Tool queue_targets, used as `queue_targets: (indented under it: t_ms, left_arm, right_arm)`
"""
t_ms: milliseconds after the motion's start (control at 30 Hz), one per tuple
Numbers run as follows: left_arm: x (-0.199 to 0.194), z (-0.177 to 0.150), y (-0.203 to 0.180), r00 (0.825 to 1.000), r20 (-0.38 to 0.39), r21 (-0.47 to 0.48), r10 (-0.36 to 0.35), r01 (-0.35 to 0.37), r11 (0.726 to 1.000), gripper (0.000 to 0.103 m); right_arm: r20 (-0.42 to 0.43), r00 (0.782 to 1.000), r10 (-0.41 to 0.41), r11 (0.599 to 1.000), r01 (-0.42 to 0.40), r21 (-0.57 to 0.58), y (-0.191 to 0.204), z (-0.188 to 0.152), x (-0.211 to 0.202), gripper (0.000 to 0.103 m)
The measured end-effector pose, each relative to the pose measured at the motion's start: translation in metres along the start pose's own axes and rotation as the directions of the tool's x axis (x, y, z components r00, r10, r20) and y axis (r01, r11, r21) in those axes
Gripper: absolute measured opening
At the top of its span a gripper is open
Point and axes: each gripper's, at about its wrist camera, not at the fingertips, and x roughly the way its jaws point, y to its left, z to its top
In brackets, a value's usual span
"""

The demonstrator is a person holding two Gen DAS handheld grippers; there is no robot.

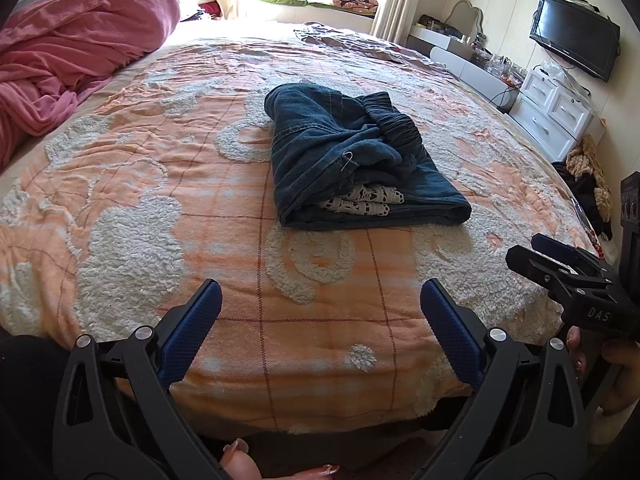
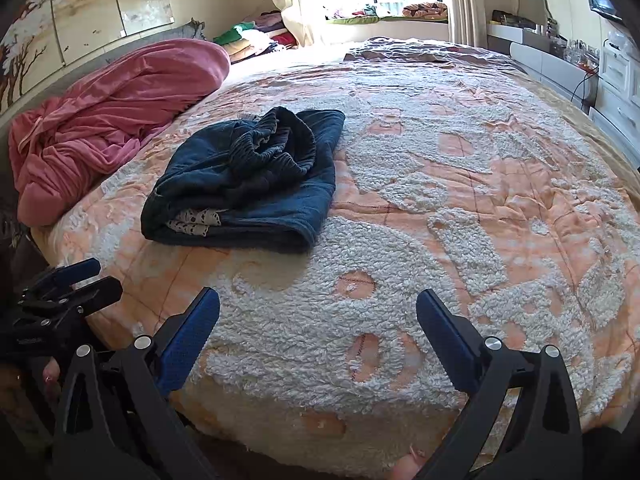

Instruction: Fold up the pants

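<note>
Dark blue denim pants (image 1: 352, 156) lie folded into a compact bundle on the bed, waistband bunched on top and a white lace trim showing at the near open edge. They also show in the right wrist view (image 2: 248, 184), left of centre. My left gripper (image 1: 320, 308) is open and empty, hovering over the near edge of the bed, well short of the pants. My right gripper (image 2: 318, 316) is open and empty, near the bed's front edge, to the right of the pants. The right gripper also shows in the left wrist view (image 1: 560, 260) at the right edge.
An orange and white fleecy bedspread (image 1: 200, 208) covers the bed. A rumpled pink blanket (image 1: 68, 60) lies at the left. White drawers (image 1: 556, 108) and a wall TV (image 1: 576, 36) stand at the right. Piled clothes sit by the window (image 2: 256, 36).
</note>
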Motion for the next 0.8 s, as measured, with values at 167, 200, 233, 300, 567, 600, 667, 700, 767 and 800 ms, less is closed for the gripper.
queue_targets:
  t_ms: [167,200,233,300,567,600,667,700,767,800]
  left_arm:
    - [-0.0001,0.0001,0.0,1.0,0.0,-0.001,0.0,0.0,1.0,0.093]
    - [-0.0002,0.0001,0.0,1.0,0.0,-0.002,-0.001,0.001,1.0,0.093]
    - [-0.0001,0.0001,-0.0001,1.0,0.0,0.0,0.0,0.0,1.0,0.093]
    - [0.0,0.0002,0.0,1.0,0.0,0.0,0.0,0.0,1.0,0.093]
    - [-0.0008,-0.0002,-0.0009,1.0,0.0,0.001,0.003,-0.003,1.0,0.093]
    - [-0.0008,0.0,-0.0015,1.0,-0.001,0.003,0.001,-0.001,1.0,0.093]
    - [-0.001,-0.0001,-0.0016,1.0,-0.001,0.003,0.0,0.0,1.0,0.093]
    - [-0.001,0.0,-0.0017,1.0,-0.001,0.003,0.0,0.0,1.0,0.093]
    - [-0.0011,-0.0002,-0.0018,1.0,0.0,0.002,-0.001,0.001,1.0,0.093]
    - [-0.0013,-0.0002,-0.0019,1.0,0.0,0.002,-0.001,0.001,1.0,0.093]
  right_arm:
    - [-0.001,1.0,-0.001,1.0,0.001,-0.001,0.0,0.0,0.0002,0.098]
    - [-0.002,1.0,-0.002,1.0,0.002,0.0,0.0,0.0,0.0002,0.098]
    - [-0.002,1.0,-0.001,1.0,0.001,0.0,-0.0001,0.0,0.0002,0.098]
    - [-0.001,1.0,-0.001,1.0,0.001,0.0,0.0,-0.0001,0.0002,0.098]
    - [-0.001,1.0,-0.002,1.0,0.002,-0.001,-0.0001,0.0,0.0003,0.098]
    - [-0.001,1.0,-0.001,1.0,0.001,0.0,-0.0001,0.0001,0.0002,0.098]
    - [-0.001,1.0,-0.001,1.0,0.001,0.001,-0.0002,0.0002,0.0001,0.098]
    - [0.0,1.0,-0.001,1.0,0.001,0.0,-0.0002,0.0001,0.0002,0.098]
    - [-0.001,1.0,-0.001,1.0,0.001,0.0,-0.0002,0.0002,0.0004,0.098]
    - [-0.002,1.0,-0.001,1.0,0.001,0.001,-0.0002,0.0002,0.0003,0.098]
